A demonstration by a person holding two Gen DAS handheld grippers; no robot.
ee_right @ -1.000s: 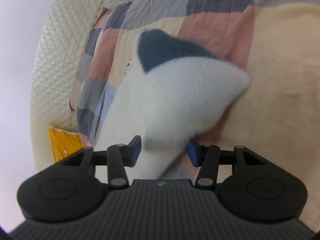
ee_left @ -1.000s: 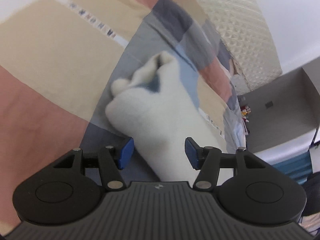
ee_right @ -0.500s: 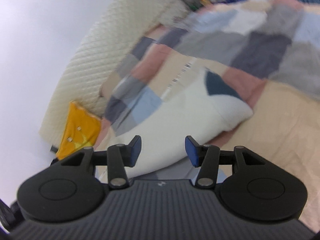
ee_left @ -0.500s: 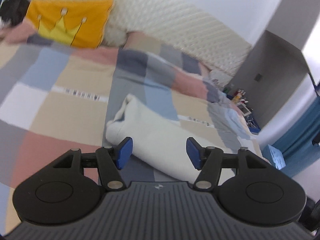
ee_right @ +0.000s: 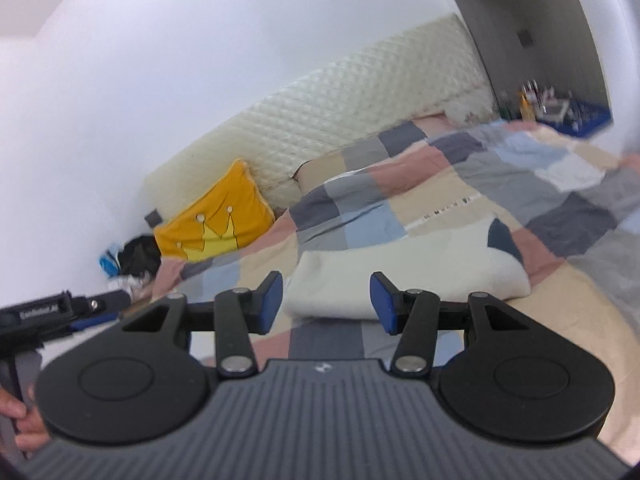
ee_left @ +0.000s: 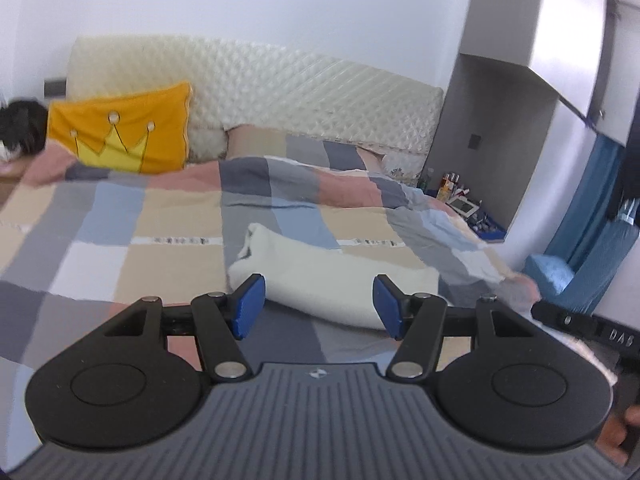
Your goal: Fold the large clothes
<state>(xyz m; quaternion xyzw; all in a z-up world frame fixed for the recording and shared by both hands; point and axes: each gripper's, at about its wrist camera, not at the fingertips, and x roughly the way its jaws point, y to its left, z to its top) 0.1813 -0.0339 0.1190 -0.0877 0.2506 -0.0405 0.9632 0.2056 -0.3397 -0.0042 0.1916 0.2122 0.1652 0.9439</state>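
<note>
Surface: patchwork quilt point(ee_left: 172, 208) over a bed.
Left gripper point(ee_left: 318, 302): jaws spread, empty, raised clear of the bed, pointing slightly downward.
Right gripper point(ee_right: 326, 304): jaws spread, empty, same pose.
Garment: folded cream fleece garment point(ee_left: 332, 276) lies on the quilt, apart from both grippers.
Handling: likely soft, light, bulky; best pinched at an outer folded edge.
Background: yellow crown cushion point(ee_left: 124, 136), quilted headboard point(ee_left: 304, 92).

garment point(ee_left: 320, 276) cream | quilt point(ee_left: 160, 216) pastel checks | cushion point(ee_left: 120, 136) yellow
</note>
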